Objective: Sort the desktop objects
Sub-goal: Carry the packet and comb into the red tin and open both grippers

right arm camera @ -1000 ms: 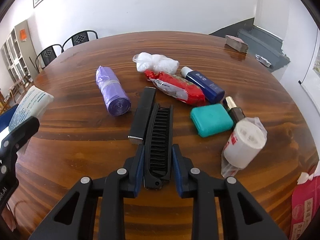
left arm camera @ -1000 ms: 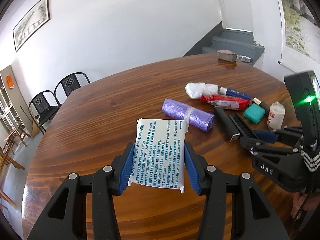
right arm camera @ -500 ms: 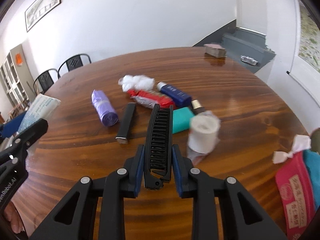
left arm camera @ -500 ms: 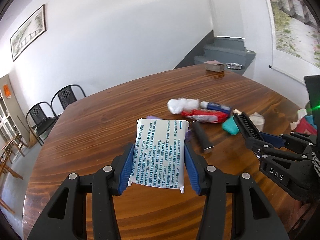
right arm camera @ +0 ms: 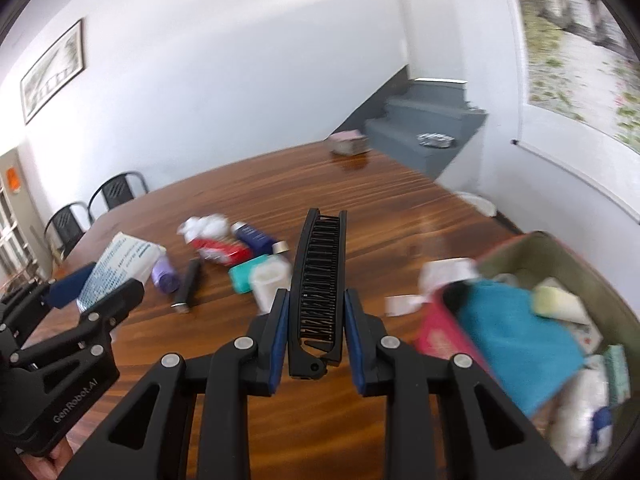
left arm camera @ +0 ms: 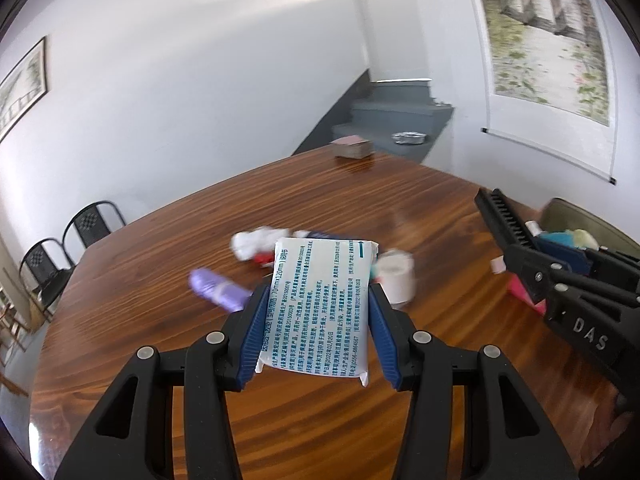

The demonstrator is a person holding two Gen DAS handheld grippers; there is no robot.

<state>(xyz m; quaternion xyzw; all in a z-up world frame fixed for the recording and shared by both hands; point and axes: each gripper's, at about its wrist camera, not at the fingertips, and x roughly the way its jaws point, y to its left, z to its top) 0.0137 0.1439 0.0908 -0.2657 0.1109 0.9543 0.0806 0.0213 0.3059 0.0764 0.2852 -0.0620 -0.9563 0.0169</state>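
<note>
The left gripper has its jaws clamped on a white printed packet, held above the wooden surface. The right gripper has its jaws closed on a black folding comb, also above the surface. Behind the packet, a purple roll and white paper roll blur, partly hidden. Right of the comb, an olive bin is cut off.

We see the open bag blurred and cut off at the right edge; its contents smear together. The white packet hides most of the far clutter.
</note>
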